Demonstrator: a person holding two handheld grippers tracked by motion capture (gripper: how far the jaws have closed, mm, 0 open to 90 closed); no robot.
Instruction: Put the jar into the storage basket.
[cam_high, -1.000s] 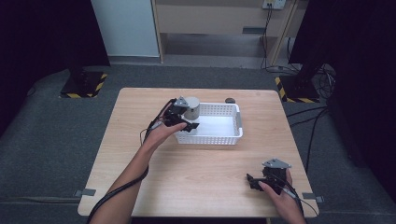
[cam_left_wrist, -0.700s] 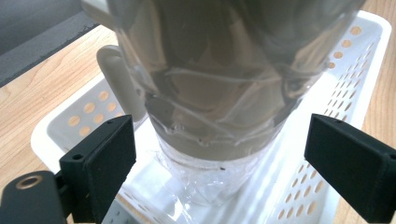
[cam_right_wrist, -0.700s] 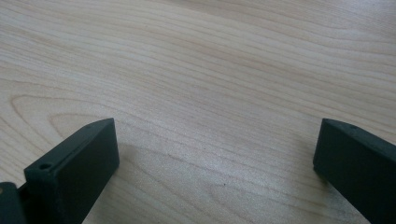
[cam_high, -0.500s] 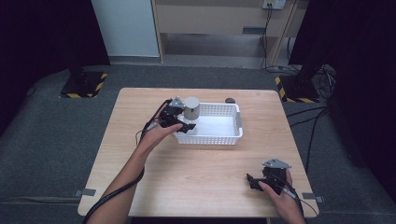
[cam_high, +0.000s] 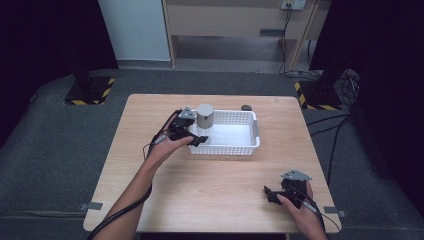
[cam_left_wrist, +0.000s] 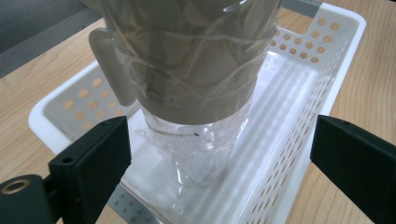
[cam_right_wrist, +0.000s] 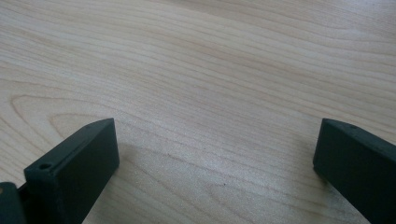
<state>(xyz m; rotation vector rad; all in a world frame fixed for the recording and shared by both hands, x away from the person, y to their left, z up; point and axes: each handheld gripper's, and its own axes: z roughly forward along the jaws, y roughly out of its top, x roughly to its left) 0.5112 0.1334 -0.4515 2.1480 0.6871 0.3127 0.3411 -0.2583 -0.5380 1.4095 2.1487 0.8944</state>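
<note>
At the perforated white plastic basket (cam_high: 252, 131)'s left end stands a plastic-wrapped grey cylindrical cup (cam_left_wrist: 187, 70); left hand-held gripper (cam_high: 196, 138) gapes wide beside it, right hand-held gripper (cam_high: 272, 195) wide over the woodgrain tabletop (cam_high: 220, 185).

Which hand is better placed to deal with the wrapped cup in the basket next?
Left. The left gripper is at the white basket, jaws open either side of the wrapped cup; the right gripper is over bare table near the front edge.

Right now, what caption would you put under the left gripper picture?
Open left gripper facing a plastic-wrapped grey cup standing in a white perforated basket.
</note>
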